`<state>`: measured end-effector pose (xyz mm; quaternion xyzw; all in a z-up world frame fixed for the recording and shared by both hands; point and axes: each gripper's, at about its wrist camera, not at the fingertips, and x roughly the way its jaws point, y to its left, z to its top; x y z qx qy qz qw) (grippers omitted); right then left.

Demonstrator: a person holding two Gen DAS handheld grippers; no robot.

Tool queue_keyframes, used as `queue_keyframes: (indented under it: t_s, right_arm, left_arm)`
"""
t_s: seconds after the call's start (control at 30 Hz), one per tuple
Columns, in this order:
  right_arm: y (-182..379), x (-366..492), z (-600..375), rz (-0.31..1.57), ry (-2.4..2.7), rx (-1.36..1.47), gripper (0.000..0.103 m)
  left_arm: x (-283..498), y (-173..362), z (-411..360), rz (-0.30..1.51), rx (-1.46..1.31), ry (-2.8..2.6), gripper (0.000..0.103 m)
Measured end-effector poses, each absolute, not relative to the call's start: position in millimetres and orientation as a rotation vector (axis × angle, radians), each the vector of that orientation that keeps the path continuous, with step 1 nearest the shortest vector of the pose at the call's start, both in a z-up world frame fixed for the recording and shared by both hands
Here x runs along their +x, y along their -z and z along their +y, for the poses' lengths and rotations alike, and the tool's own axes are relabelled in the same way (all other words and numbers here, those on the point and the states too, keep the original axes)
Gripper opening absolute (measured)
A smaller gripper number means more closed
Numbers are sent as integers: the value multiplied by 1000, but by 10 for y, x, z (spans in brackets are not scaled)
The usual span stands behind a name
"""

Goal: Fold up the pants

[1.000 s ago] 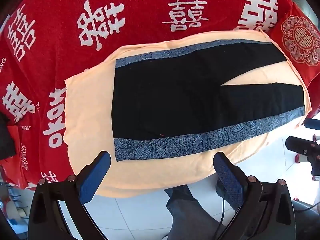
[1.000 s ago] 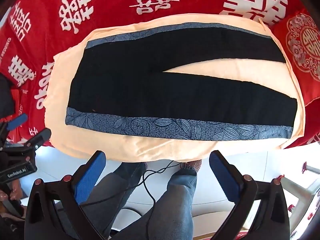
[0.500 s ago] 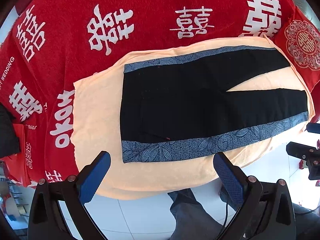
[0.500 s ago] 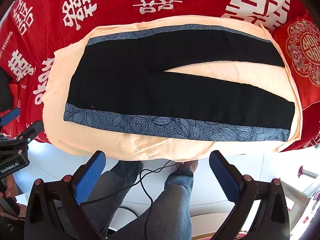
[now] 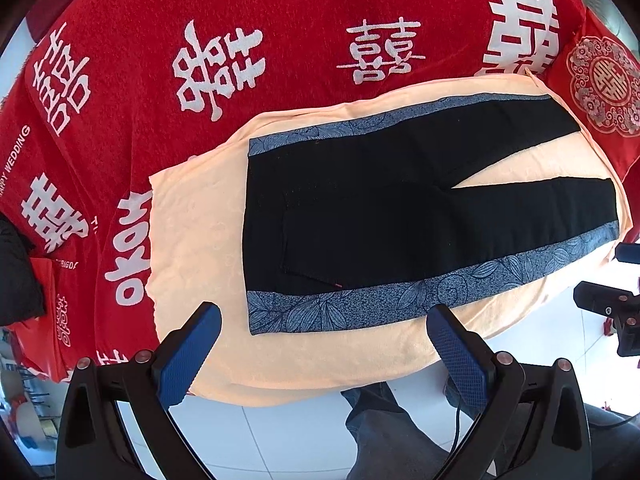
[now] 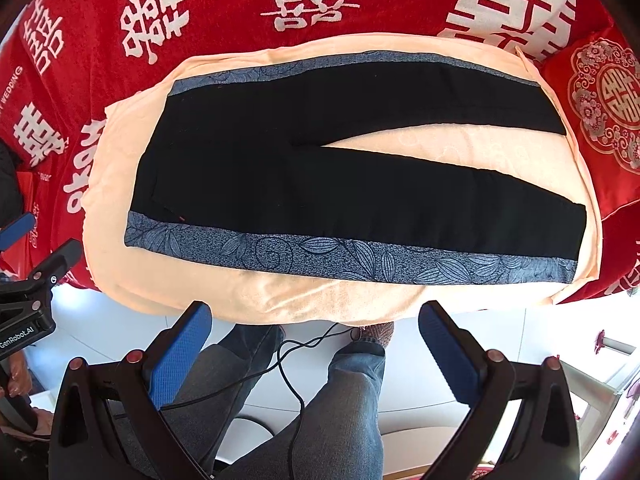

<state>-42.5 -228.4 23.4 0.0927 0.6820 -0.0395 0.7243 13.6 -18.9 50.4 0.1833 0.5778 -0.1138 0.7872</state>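
Note:
Black pants (image 5: pixel 380 220) (image 6: pixel 320 168) with blue leaf-patterned side stripes lie flat and unfolded on a peach towel (image 5: pixel 192 232) (image 6: pixel 304 296), waistband to the left, legs spread in a V to the right. My left gripper (image 5: pixel 324 344) hovers open above the towel's near edge, below the waistband corner. My right gripper (image 6: pixel 316 340) is open too, held off the near edge of the towel below the middle of the near leg. Neither gripper touches the fabric.
A red blanket (image 5: pixel 280 40) (image 6: pixel 224 8) with white characters covers the surface under the towel. A red embroidered cushion (image 5: pixel 604 84) (image 6: pixel 600 104) lies at the far right. A person's legs in jeans (image 6: pixel 332 408) and a black cable stand over the white tiled floor (image 5: pixel 288 436).
Both grippers have drawn slightly back and upward, so the pants sit lower and farther in view. In the left wrist view the pants have shifted right. Nothing was gripped.

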Motion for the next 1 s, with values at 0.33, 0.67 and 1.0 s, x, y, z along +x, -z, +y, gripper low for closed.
queue_keyframes:
  t_s: [0.33, 0.67, 1.0]
  right_arm:
    - [-234, -386, -2297, 1507, 89, 197, 103]
    - [-231, -354, -2363, 1499, 81, 202, 103]
    - [-289, -388, -2464, 1478, 27, 155, 103]
  left_arm:
    - [168, -503, -198, 1243, 397, 243, 103]
    - [191, -526, -260, 1236, 397, 220, 103]
    - [-2, -574, -466, 1238, 399, 177, 103]
